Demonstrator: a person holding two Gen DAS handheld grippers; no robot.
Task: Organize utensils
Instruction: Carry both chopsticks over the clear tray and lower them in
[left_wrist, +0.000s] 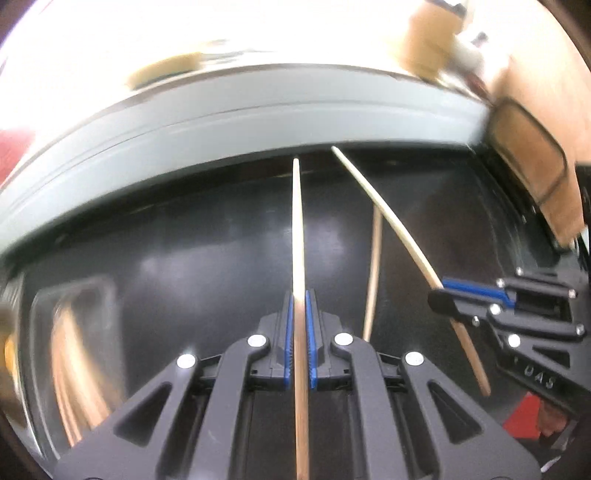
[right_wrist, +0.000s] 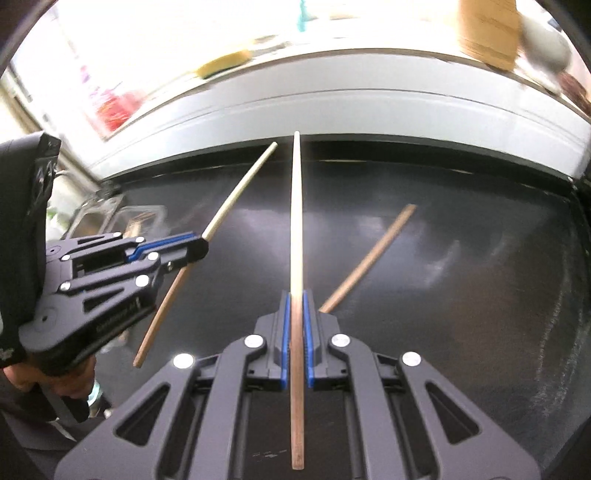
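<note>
- The black bench (right_wrist: 461, 295) carried one loose chopstick (right_wrist: 367, 258), lying apart from both grippers.
- A blurred container (left_wrist: 74, 332) at the left edge was hard to make out.
- The left gripper (left_wrist: 300, 306) clenched one chopstick (left_wrist: 298, 229) between its fingers.
- The right gripper (right_wrist: 294, 306) pinched another chopstick (right_wrist: 295, 221) likewise; three chopsticks in all.

3 pale wooden chopsticks (right_wrist: 297, 206): 2 lifted, pointing forward; 1 (right_wrist: 367, 258) lying diagonally on the black tabletop (right_wrist: 480, 277).
</note>
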